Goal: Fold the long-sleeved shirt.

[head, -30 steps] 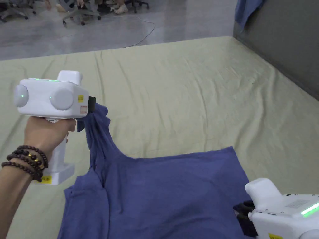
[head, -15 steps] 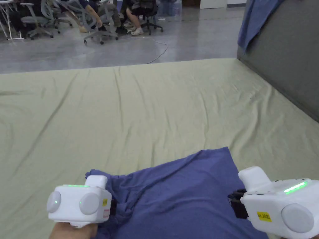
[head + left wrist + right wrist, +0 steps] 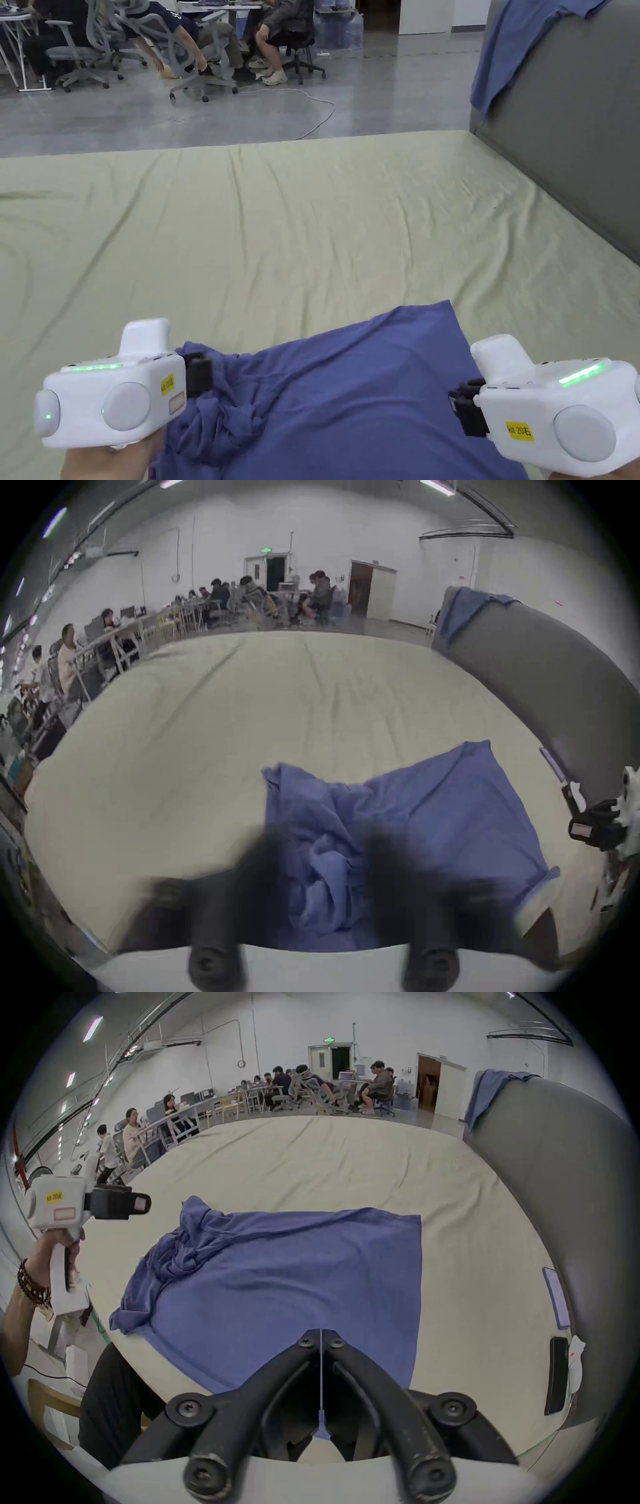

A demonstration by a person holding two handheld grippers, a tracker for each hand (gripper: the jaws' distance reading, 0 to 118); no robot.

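On the wide pale green sheet (image 3: 325,212) our blue shirt (image 3: 362,400) lies near us, bunched on its left. Our right gripper (image 3: 321,1342) has its jaws pressed together, perhaps pinning the cloth flat; our left gripper (image 3: 320,864) stands with jaws apart over the bunch, free to pick a sleeve.

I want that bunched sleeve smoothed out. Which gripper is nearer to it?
Left. The left gripper sits right beside the bunched sleeve, jaws apart. The right gripper is across the shirt, pinching its opposite edge.
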